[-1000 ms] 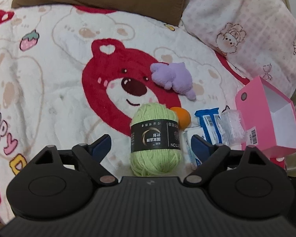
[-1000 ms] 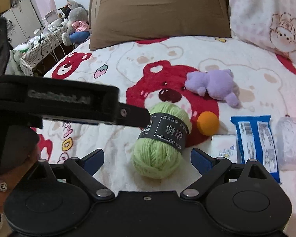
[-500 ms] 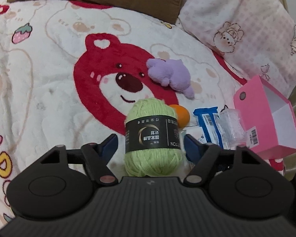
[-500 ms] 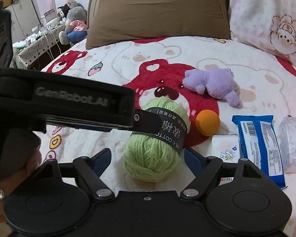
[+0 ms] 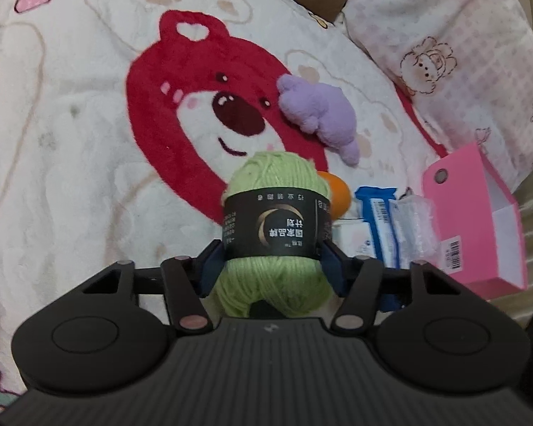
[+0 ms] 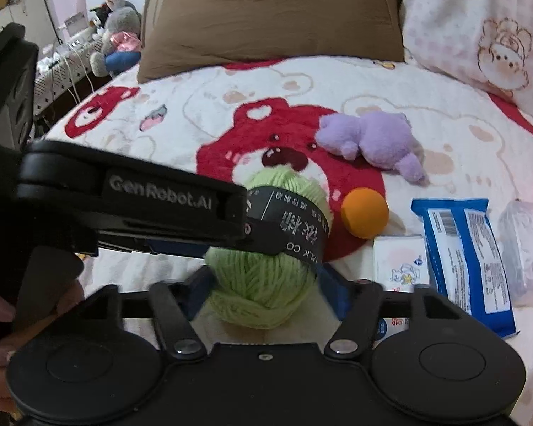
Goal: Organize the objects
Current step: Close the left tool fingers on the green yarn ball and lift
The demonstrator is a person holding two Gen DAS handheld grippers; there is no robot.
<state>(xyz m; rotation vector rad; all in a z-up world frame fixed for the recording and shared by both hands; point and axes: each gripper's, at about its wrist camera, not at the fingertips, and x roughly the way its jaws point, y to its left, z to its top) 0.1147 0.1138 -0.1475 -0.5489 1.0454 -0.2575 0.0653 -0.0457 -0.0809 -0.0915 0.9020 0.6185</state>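
We have the left tool [image 5: 272,266] pinching the green ball of yarn with its black paper band [image 5: 276,234], one blue pad against each flank at the band, because the band is the firmest part of a soft, squashy ball. The yarn sits directly between our fingers, low over the white fleece bed blanket printed with a red bear [image 5: 89,142]. The right tool [image 6: 263,284] is spread, its pads flanking the yarn's lower half without clearly pressing, likely steadying it. Ahead and right of the left tool lie the orange ball [image 5: 335,195], the blue wipes packet [image 5: 376,220] and the open pink cardboard box [image 5: 479,220]. We judge the box the likely home for the yarn, its mouth facing up and away from us.
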